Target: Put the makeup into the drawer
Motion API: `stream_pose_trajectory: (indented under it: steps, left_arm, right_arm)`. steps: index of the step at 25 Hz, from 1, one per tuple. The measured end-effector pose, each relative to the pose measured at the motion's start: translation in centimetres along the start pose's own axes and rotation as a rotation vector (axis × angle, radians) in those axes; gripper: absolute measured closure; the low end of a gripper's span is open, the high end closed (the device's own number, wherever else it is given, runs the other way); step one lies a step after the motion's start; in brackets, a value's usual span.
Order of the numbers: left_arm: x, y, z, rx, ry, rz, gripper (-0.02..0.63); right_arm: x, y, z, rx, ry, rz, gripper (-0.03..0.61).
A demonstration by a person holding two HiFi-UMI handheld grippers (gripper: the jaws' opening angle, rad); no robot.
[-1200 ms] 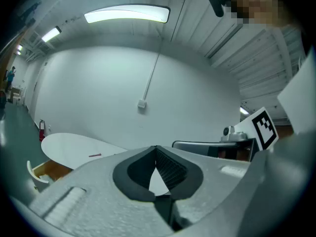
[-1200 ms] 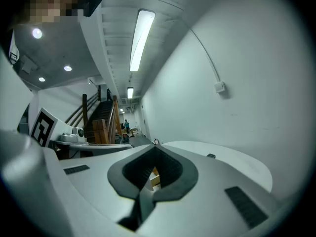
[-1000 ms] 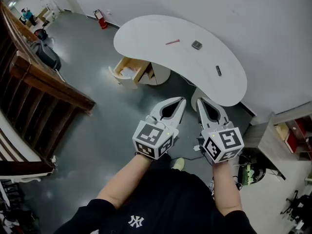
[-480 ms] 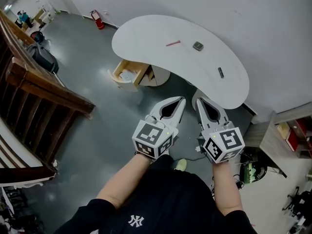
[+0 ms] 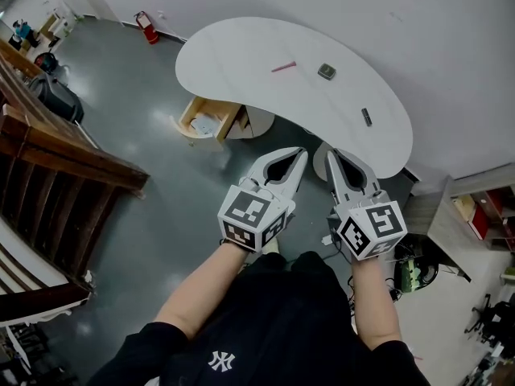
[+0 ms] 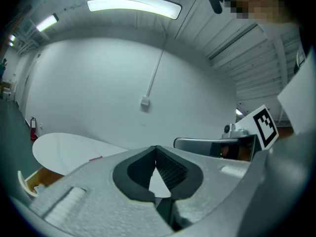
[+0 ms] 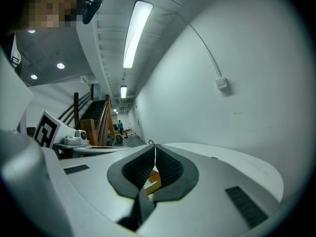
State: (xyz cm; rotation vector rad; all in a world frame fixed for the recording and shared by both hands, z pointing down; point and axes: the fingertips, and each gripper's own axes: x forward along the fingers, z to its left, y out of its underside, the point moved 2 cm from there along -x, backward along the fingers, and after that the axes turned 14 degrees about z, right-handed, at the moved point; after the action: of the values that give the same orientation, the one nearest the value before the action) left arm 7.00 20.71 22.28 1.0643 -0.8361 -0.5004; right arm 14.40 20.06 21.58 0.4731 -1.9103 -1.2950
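Left tool (image 5: 299,154) pressed together, nothing pinched. Same with the right tool (image 5: 331,156): shut tight and empty. Both held side by side over the grey floor (image 5: 145,183), pointing at the white desk (image 5: 241,51), not touching it. On the desk, well apart from the tools, three bits of makeup: a pink stick (image 5: 283,67), a small square case (image 5: 326,71) and a dark tube (image 5: 366,117). Under the desk's left part, a wooden drawer (image 5: 228,121) pulled open, with something pale inside, too small to tell. Looks like no real work done yet: nothing picked up, and all three bits left to carry over and drop into the drawer.
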Motion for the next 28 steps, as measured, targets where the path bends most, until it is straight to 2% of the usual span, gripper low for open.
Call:
stream_pose_trajectory:
  steps: [13,28]
  left_arm:
    - [2.7,-1.1,2.5,0.021,0.02,0.015,0.603]
    - [16.0,-2.0,6.3,0.038,0.027,0.095,0.603]
  right_arm:
    - [3.3,-1.0,-1.2,-0.025,0.032,0.023,0.561]
    - [11.1,-0.5,-13.2,0.026,0.04,0.105,0.56]
